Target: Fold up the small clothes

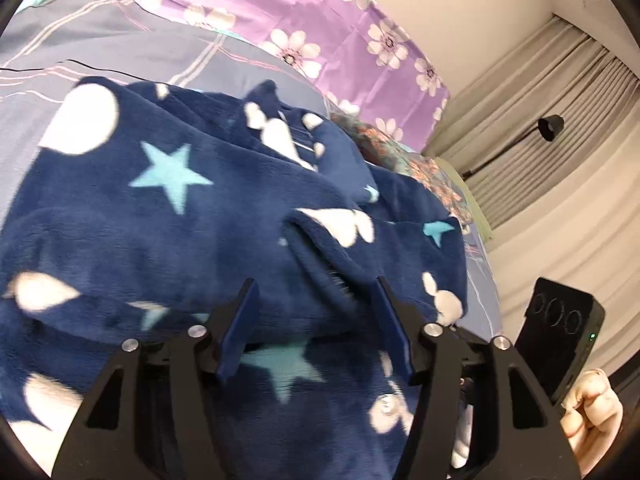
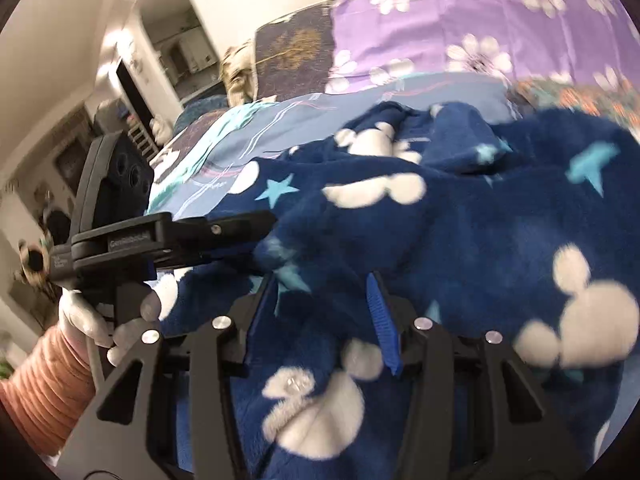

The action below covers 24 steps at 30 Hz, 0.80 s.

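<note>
We saw the fleece (image 1: 224, 216) lying rumpled on the bed (image 1: 120, 56) below the purple pillow (image 1: 340, 28), both the left gripper (image 1: 316, 292) and right gripper (image 2: 320, 280) over it with fingers apart and empty, no container in view, and we judged each should pinch one flattened edge

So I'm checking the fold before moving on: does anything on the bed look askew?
Yes: the navy fleece garment lies bunched on the bed, with raised ridges and a flap sticking up at its far side, not flat.

Left gripper (image 1: 316, 292) and right gripper (image 2: 320, 284), jaws apart.
</note>
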Motion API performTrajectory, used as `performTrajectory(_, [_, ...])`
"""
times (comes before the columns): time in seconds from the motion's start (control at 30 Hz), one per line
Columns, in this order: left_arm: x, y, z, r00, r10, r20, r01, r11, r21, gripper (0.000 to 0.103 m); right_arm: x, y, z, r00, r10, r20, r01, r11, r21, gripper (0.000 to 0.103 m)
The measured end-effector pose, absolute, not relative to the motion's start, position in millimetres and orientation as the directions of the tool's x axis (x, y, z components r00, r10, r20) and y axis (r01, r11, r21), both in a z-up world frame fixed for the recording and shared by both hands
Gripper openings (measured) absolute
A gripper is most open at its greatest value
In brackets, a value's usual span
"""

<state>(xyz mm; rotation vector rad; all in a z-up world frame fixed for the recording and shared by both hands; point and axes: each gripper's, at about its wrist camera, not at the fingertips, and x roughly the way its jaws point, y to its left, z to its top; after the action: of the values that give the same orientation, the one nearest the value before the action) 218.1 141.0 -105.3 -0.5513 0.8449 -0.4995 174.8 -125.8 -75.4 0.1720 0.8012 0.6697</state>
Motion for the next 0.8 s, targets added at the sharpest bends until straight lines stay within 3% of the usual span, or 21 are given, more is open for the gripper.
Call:
performTrajectory(0.17, [229.1,111.7,-104.7,0.513,-0.621,-0.593,0.23,0.765,-0.601,0.065,153.5,-157.3,-81.0,0.508,0.593,-0.625,-0.45,0.801,0.395,0.048])
performTrajectory(0.27, [237.4,97.0,-113.1,0.502,-0.565,-0.654,0.207,0.813,-0.544,0.064,151.3,-176.3,-94.7,0.52,0.579,-0.628,-0.378,0.815,0.439,0.05])
performTrajectory(0.3, [239.0,92.3,-112.9,0.508,-0.548,-0.665,0.205,0.827,-0.524,0.049,153.7,-182.1,-99.5,0.522,0.575,-0.63,-0.342,0.818,0.463,0.05])
performTrajectory(0.33, [241.1,89.6,-111.3,0.507,-0.546,-0.667,0.215,0.83,-0.515,0.017,157.4,-188.0,-105.7,0.524,0.568,-0.635,-0.298,0.821,0.488,0.05])
performTrajectory(0.37, [243.0,84.9,-107.4,0.487,-0.575,-0.658,0.243,0.812,-0.531,0.01,159.3,-191.4,-109.3,0.524,0.569,-0.634,-0.277,0.817,0.505,0.049])
performTrajectory(0.63, [226.6,99.2,3.7,0.658,-0.539,-0.526,0.36,0.839,-0.409,0.01,160.5,-185.2,-110.7,0.535,0.546,-0.644,-0.289,0.835,0.468,0.052])
performTrajectory(0.8, [206.4,146.9,28.1,0.764,-0.383,-0.519,0.294,0.923,-0.249,0.011,159.8,-187.0,-111.1,0.543,0.541,-0.642,-0.284,0.838,0.467,0.052])
